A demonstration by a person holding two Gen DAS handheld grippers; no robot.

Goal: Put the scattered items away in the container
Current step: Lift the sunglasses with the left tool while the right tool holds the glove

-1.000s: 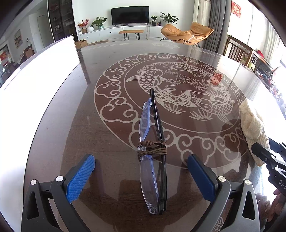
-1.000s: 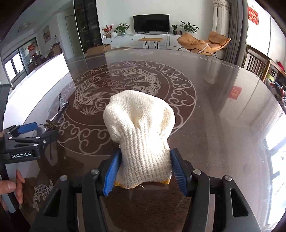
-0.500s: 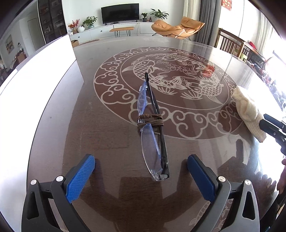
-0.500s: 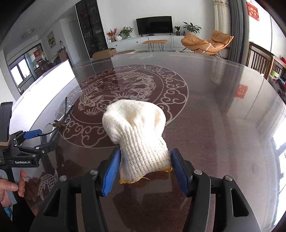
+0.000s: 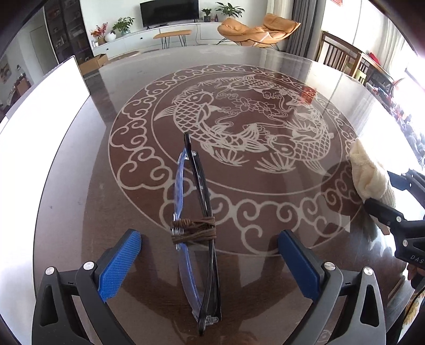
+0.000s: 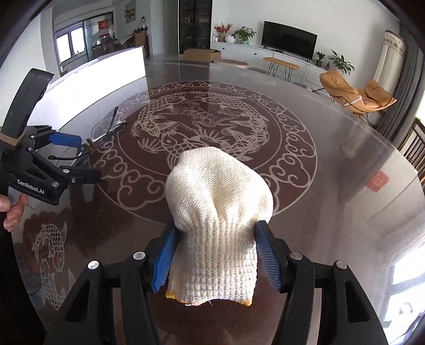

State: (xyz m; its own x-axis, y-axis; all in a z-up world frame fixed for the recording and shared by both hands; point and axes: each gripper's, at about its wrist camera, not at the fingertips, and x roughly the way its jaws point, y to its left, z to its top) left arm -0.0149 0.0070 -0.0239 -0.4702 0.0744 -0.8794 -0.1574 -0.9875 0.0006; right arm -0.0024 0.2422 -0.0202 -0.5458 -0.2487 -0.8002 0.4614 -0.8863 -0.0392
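So, quick status from my end:
Right gripper [image 6: 213, 254]: jaws opening, glove [image 6: 216, 212] between them, pads touching its cuff sides, I'd guess to carry it.
Left gripper [image 5: 209, 262]: jaws wide apart, straddling the glasses [image 5: 198, 233] flat on the table [image 5: 79, 212], cord-wrapped middle between the pads, lined up for a pinch.
Container: can't see one.

Beyond the far edge of the dark glass desk [image 5: 79, 185] with its 2-fish inlay stand a black television [image 5: 169, 12], an orange lounge chair [image 5: 260, 26] and potted plants [image 6: 244, 34].
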